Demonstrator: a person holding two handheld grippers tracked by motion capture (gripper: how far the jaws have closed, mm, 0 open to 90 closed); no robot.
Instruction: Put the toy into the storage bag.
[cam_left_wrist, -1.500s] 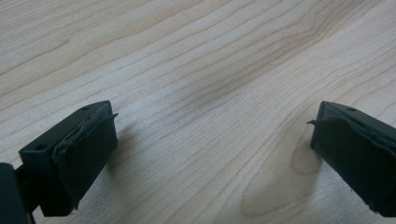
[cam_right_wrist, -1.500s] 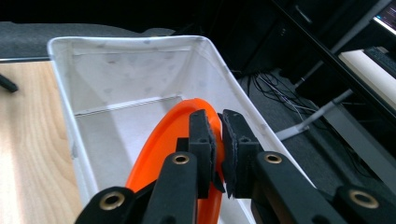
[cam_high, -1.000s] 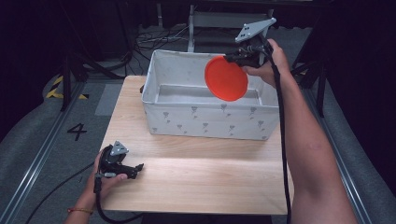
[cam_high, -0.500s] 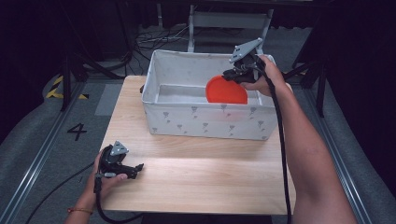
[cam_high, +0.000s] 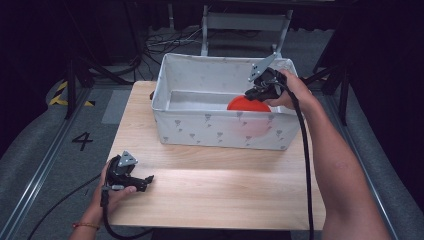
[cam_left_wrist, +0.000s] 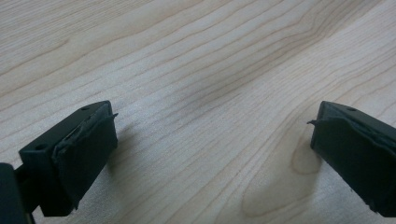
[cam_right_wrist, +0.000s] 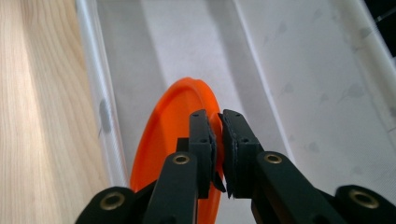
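Observation:
An orange round plate (cam_high: 247, 104) hangs partly inside the white fabric bin (cam_high: 220, 131), near its right end, tilted on edge. My right gripper (cam_high: 254, 93) is shut on the plate's rim. In the right gripper view the two black jaws pinch the edge of the plate (cam_right_wrist: 161, 140), with the bin's floor (cam_right_wrist: 196, 51) below it. My left gripper (cam_high: 146, 180) rests on the wooden table (cam_high: 215, 185) at the front left, held in a hand. Its jaws stand wide open over bare wood, with one pad (cam_left_wrist: 86, 156) at the left and the other at the right.
The bin stands at the back of the table and has patterned white walls. A cable trails from each gripper. Grey floor with rails and a "4" mark (cam_high: 82, 141) lies to the left. A metal frame (cam_high: 245, 22) stands behind the bin.
My right gripper has come down with the orange plate, from above the bin's right rim into the bin. The left gripper has stayed where it was.

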